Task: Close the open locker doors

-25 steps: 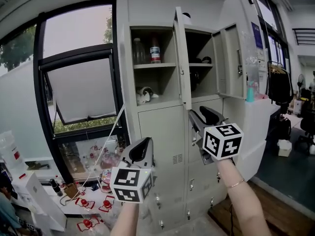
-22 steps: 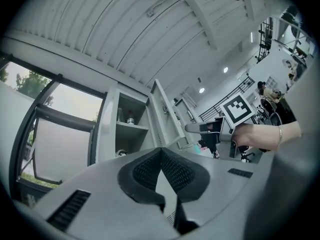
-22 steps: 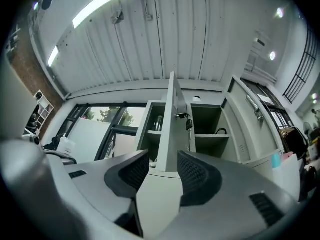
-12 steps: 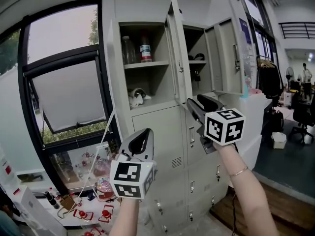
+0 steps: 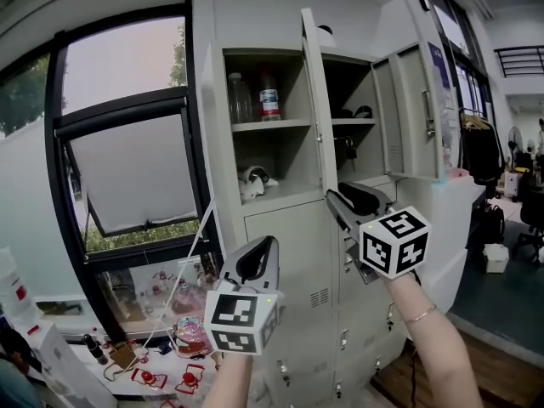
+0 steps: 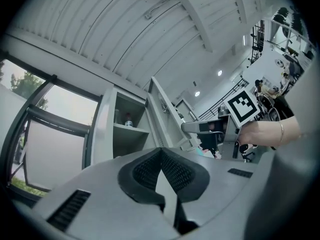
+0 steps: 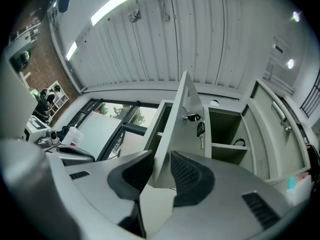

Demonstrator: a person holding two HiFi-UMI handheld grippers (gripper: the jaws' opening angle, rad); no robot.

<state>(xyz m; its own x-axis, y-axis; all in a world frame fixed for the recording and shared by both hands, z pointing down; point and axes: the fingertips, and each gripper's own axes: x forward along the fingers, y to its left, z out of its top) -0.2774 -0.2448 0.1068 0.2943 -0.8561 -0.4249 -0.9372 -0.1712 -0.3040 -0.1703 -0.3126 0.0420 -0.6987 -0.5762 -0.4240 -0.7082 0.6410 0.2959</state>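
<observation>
Both claws have come nearer the locker (image 5: 255,15), so the right claw (image 5: 340,195), just closing loosely round the edge of the open door (image 5: 316,100), should swing it shut slowly, while the left claw (image 5: 270,245) is pinched together, empty.

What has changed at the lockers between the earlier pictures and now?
The right gripper has just been closing its jaws around the lower corner of the left door, which stands between them, not yet clamped. That door and the right door stay open, the left gripper stays shut and empty, and the shelf bottles are unmoved.
</observation>
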